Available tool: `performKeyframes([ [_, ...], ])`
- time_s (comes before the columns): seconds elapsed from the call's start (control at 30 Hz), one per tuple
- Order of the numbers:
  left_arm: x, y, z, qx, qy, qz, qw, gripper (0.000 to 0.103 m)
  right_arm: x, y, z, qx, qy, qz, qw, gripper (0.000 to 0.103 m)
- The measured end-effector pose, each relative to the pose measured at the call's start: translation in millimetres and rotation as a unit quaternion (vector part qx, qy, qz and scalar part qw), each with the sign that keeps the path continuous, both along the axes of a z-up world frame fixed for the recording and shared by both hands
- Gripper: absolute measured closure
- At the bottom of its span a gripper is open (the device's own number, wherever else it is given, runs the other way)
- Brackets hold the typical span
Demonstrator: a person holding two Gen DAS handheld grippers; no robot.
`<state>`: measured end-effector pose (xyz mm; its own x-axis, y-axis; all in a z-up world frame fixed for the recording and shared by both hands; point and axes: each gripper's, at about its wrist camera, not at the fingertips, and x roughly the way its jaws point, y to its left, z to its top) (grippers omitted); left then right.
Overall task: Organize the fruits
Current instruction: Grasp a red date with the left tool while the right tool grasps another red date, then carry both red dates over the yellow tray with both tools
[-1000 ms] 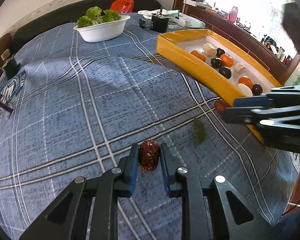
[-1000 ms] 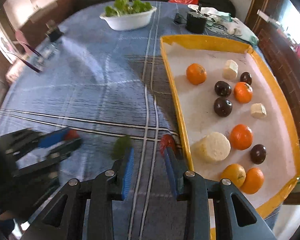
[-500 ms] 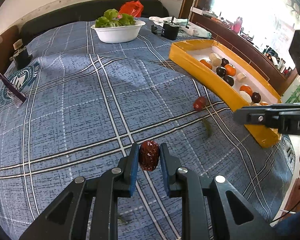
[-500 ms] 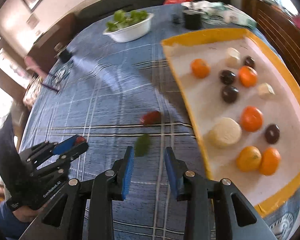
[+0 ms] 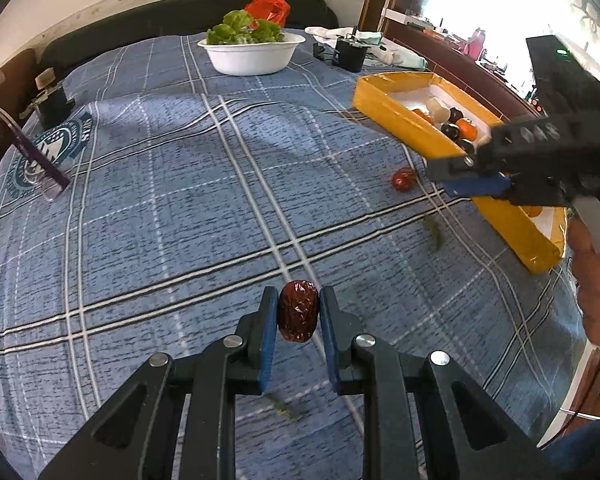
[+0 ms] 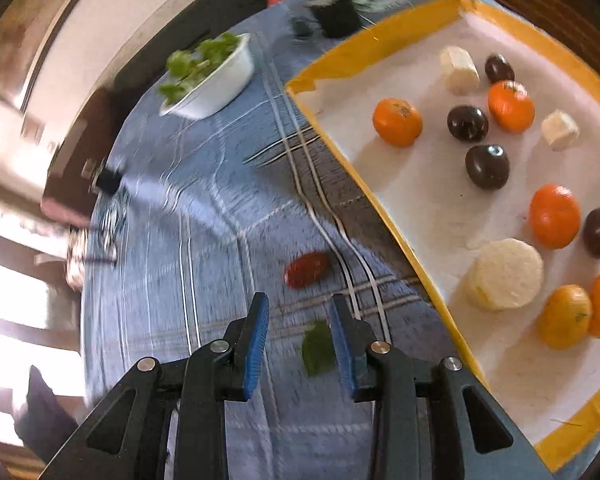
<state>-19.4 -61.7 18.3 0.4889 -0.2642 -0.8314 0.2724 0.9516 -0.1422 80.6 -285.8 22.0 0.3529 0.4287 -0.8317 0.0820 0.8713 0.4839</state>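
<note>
I'm looking into a home, likely a bedroom or living room. A blue plaid cloth [image 5: 180, 184] is covering a wide soft surface, with a dark padded headboard or sofa back [image 5: 148, 24] running behind it. A white bowl of leafy greens [image 5: 251, 53] is sitting on it beside a red plastic bag [image 5: 269, 6]. A wooden window ledge [image 5: 452, 48] is carrying small household clutter, and daylight is pouring in.

Daylight from window [image 5: 500, 8] at right, blown out to white. Left view sharp; soft shadows on blue checked cloth [image 5: 180, 184]. Right view tilted, motion-smeared on left side, glare patches there. Fisheye bends edges, dark corners.
</note>
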Motion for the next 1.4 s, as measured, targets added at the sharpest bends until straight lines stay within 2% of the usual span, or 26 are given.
performKeyframes([
  [0.13, -2, 11, 0, 0.003, 0.000, 0.000, 1.0000, 0.083, 15, 3, -12, 0.013, 0.019, -0.030, 0.999, 0.069],
  [0.2, -3, 16, 1, 0.004, 0.000, 0.001, 1.0000, 0.083, 20, 8, -14, 0.004, 0.019, -0.034, 0.999, 0.069],
  [0.27, -4, 21, 2, 0.004, 0.000, 0.001, 1.0000, 0.083, 24, 15, -17, -0.006, 0.019, -0.032, 0.999, 0.072],
  [0.37, -5, 27, 2, 0.004, 0.000, 0.000, 1.0000, 0.083, 28, 26, -17, -0.032, 0.010, -0.026, 0.999, 0.081],
  [0.53, -6, 36, 3, -0.001, -0.002, 0.001, 1.0000, 0.083, 26, 43, -15, -0.063, -0.002, 0.005, 0.998, 0.082],
  [0.8, -3, 41, 7, -0.017, -0.006, -0.001, 0.9998, 0.083, -26, 71, 4, -0.019, -0.024, 0.057, 0.998, 0.082],
  [1.0, -3, 34, 14, -0.027, -0.012, -0.011, 0.9995, 0.083, -65, 87, 19, -0.021, -0.053, 0.090, 0.994, 0.082],
  [1.17, -7, 20, 22, -0.022, -0.022, -0.030, 0.9991, 0.083, -81, 82, 23, -0.011, -0.059, 0.083, 0.995, 0.082],
  [1.4, -13, -4, 34, -0.014, -0.032, -0.060, 0.9976, 0.083, -99, 51, 33, -0.001, -0.071, 0.051, 0.996, 0.082],
])
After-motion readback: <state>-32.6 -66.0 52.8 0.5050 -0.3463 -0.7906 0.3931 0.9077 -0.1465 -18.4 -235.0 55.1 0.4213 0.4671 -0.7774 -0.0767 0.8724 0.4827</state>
